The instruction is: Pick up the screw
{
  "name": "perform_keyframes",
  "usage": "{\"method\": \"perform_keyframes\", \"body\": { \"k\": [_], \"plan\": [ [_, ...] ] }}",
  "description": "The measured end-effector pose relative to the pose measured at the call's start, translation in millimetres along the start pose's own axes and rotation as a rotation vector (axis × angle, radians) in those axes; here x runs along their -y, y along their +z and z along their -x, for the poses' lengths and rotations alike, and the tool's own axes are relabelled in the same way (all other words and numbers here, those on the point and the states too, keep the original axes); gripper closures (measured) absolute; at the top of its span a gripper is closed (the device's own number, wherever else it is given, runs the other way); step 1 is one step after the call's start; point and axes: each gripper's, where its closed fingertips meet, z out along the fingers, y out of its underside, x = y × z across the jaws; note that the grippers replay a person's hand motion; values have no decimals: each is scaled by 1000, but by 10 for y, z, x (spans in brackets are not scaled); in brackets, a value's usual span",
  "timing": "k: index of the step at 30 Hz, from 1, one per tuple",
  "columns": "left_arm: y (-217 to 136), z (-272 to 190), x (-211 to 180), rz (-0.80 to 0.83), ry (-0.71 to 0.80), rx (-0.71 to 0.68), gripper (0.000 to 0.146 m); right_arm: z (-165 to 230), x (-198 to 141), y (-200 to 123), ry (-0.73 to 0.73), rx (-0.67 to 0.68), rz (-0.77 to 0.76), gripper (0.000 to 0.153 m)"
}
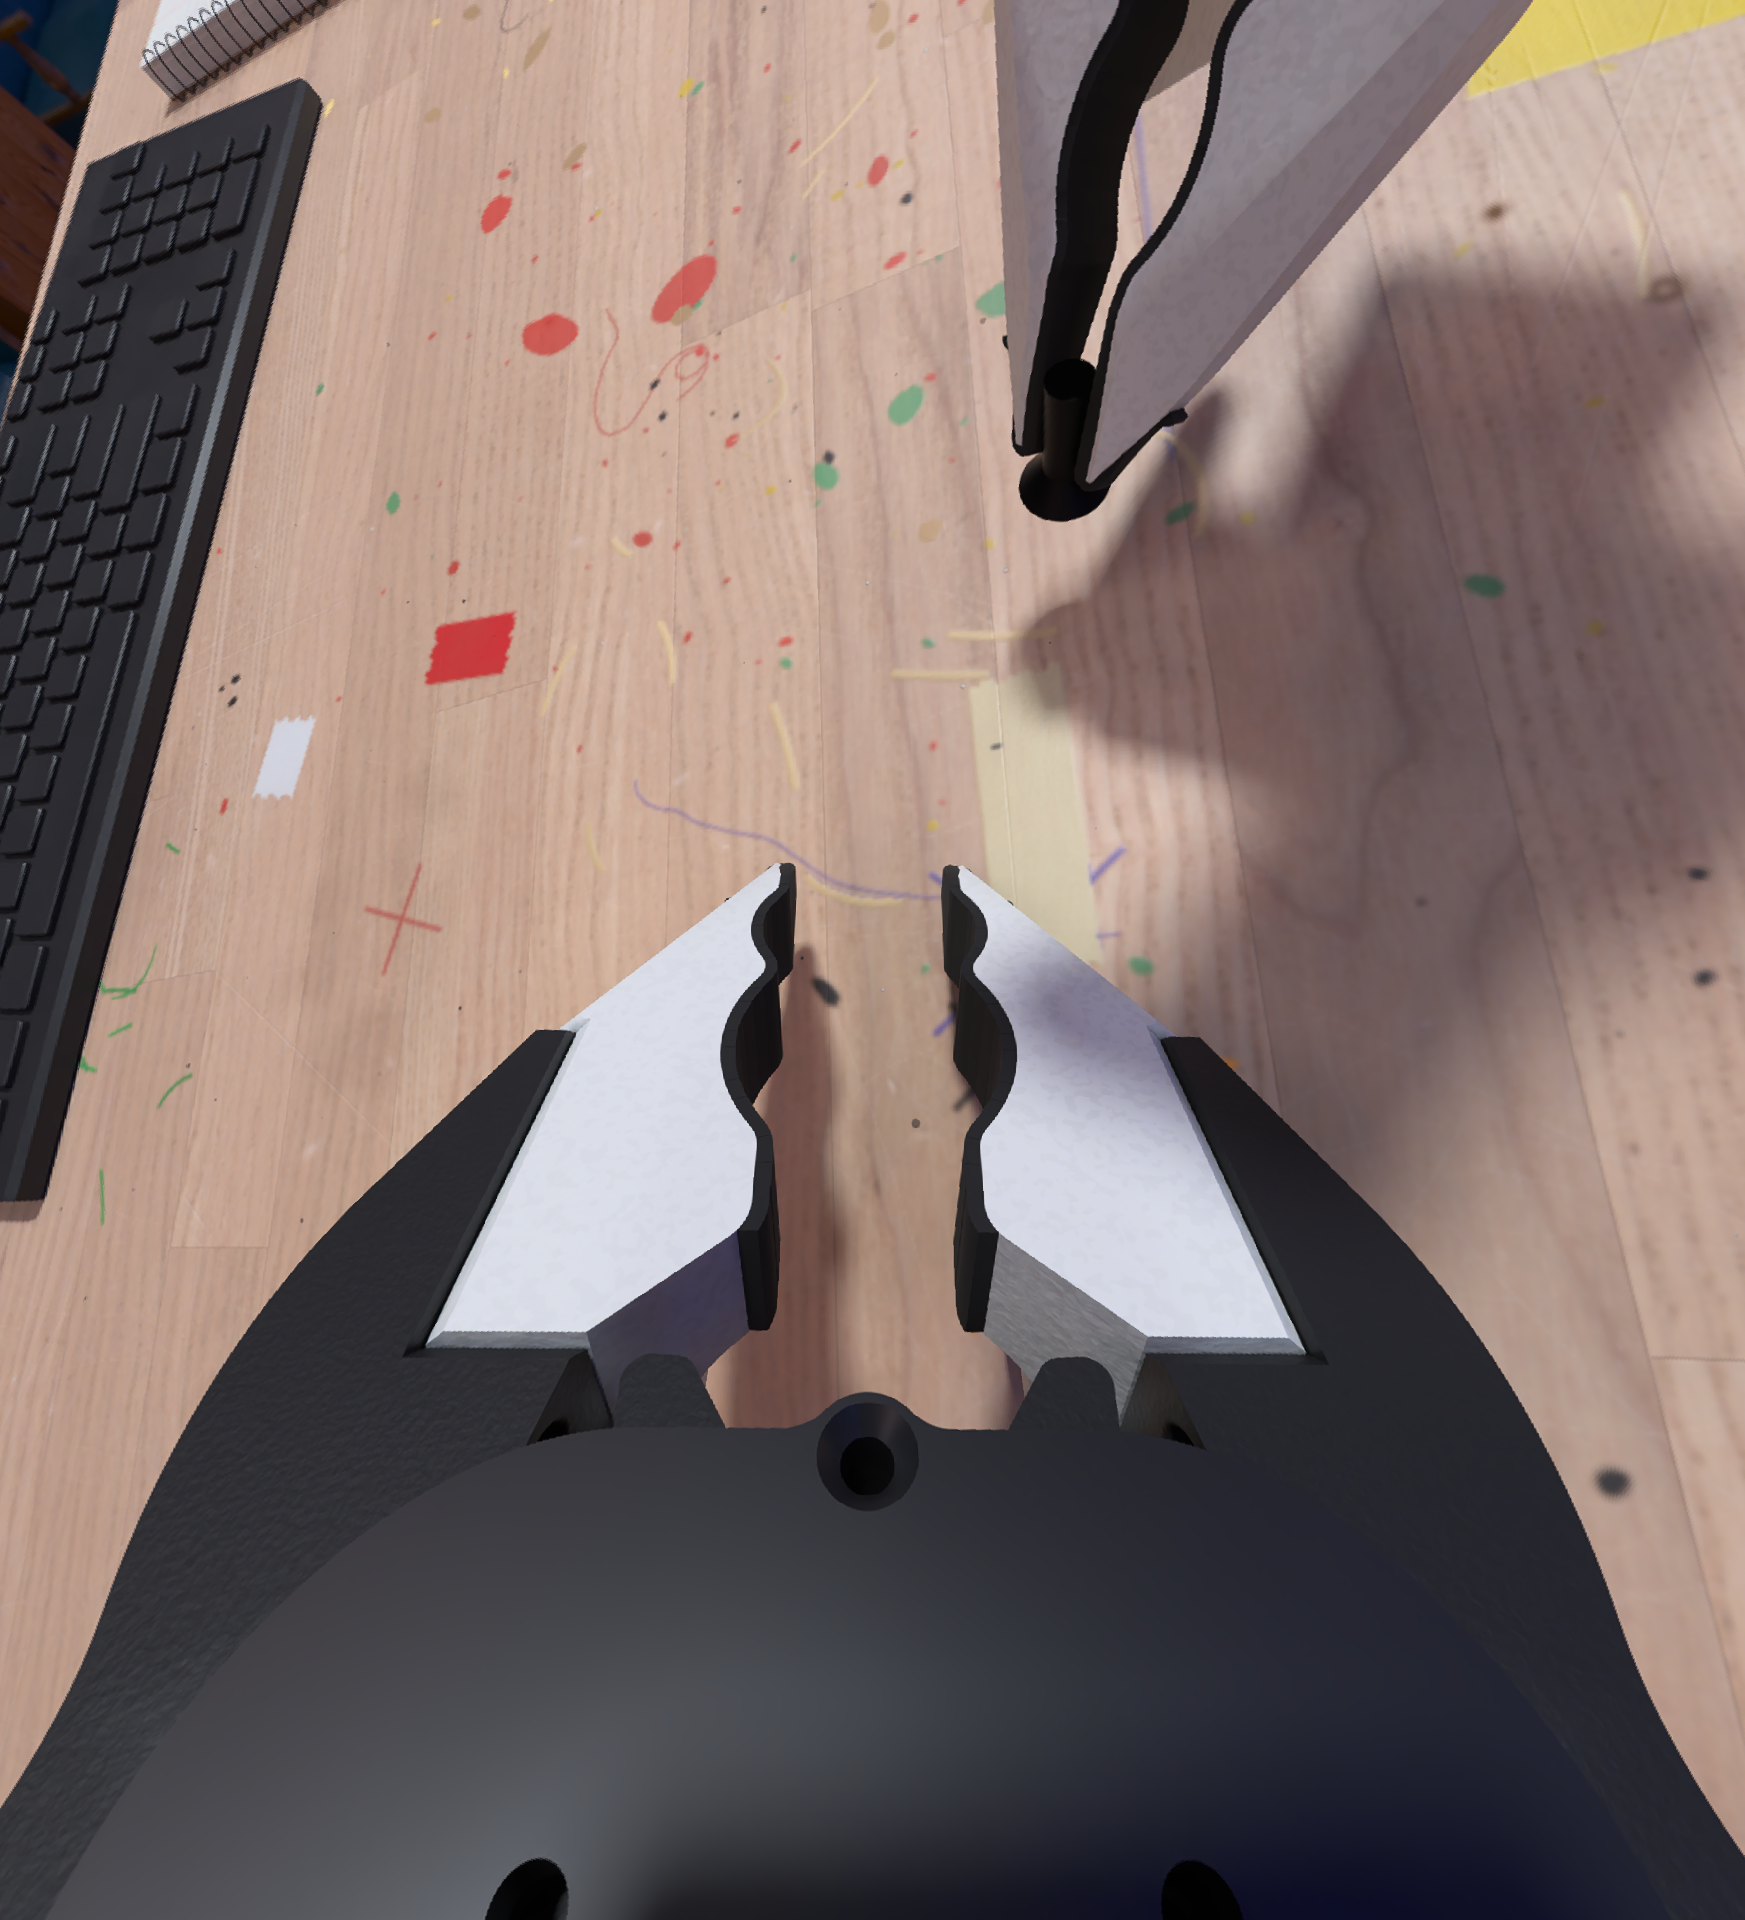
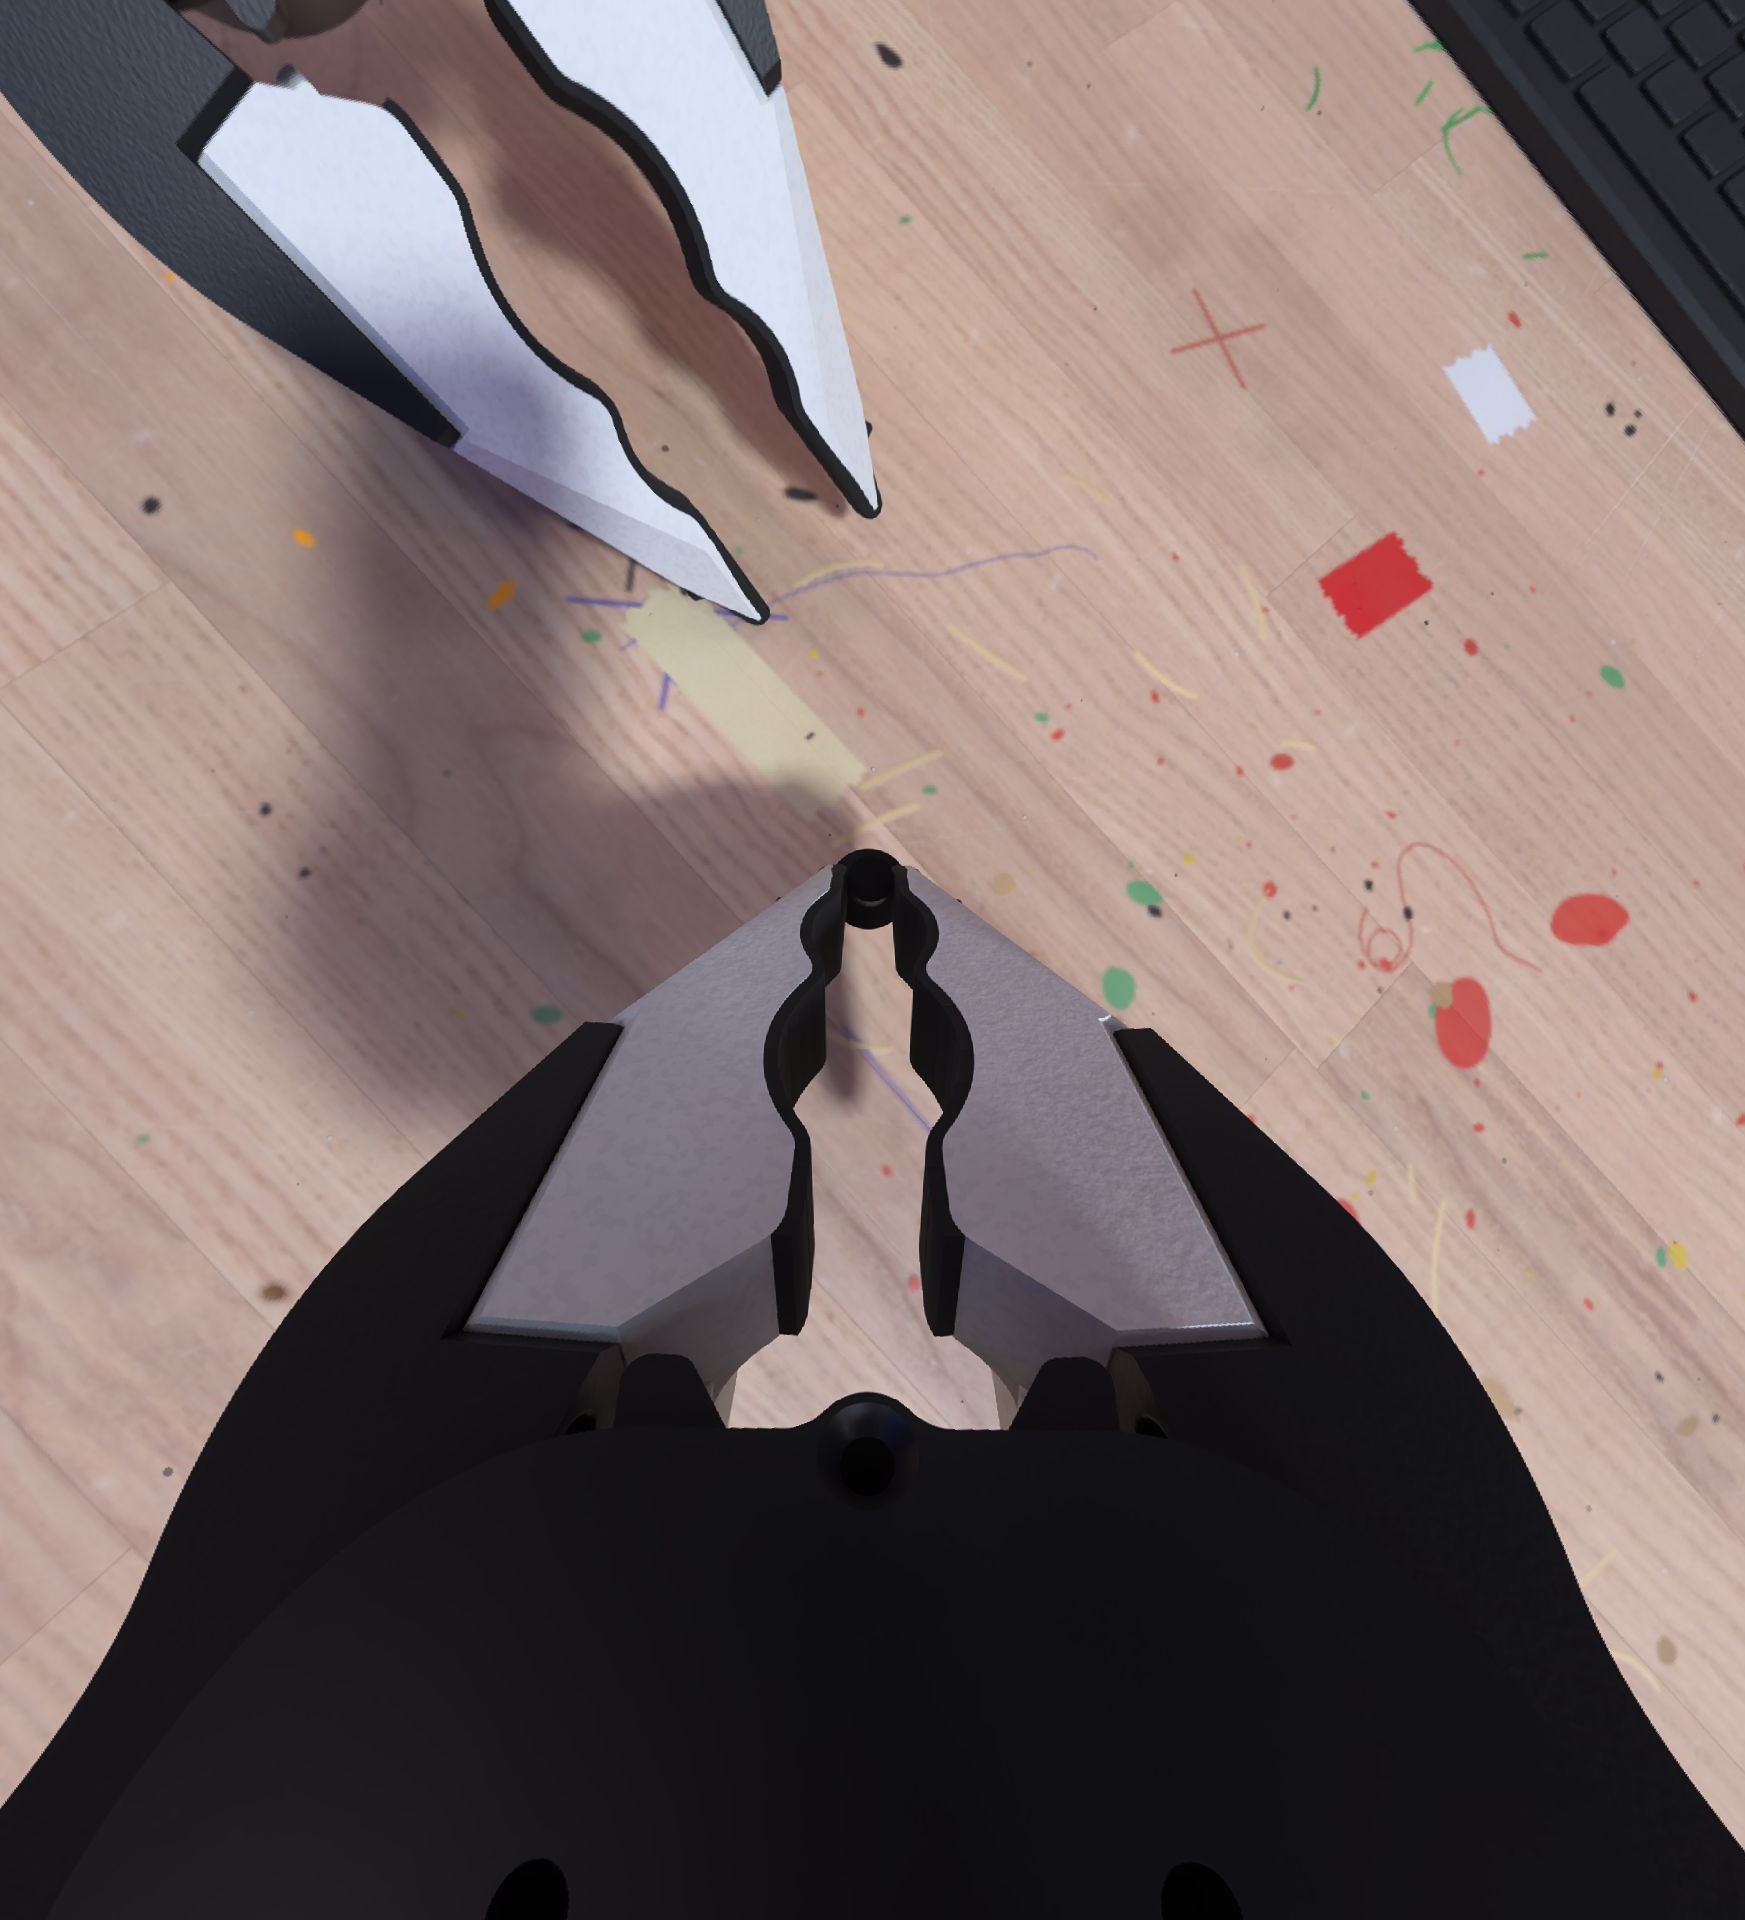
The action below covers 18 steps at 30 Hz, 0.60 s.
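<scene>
Black and small, the screw (image 2: 867, 885) is pinched between the very tips of the right gripper (image 2: 868, 878), whose 2 fingers are clamped on its shaft. In the left wrist view the screw (image 1: 1058, 447) hangs head-down from that gripper (image 1: 1076, 457), above the paint-speckled wooden desk (image 1: 1470, 935). The left gripper (image 1: 868, 883) hovers opposite with its fingers apart and empty. A black keyboard (image 1: 78, 623) lies to its left.
</scene>
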Motion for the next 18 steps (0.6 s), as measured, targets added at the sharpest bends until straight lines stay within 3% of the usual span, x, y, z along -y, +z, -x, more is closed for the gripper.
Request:
{"method": "perform_keyframes", "body": {
  "k": [18],
  "plan": [
    [-108, 141, 170, -98, 25, 90, 118, -118, 480, -162, 96, 0, -265, 145]
  ]
}}
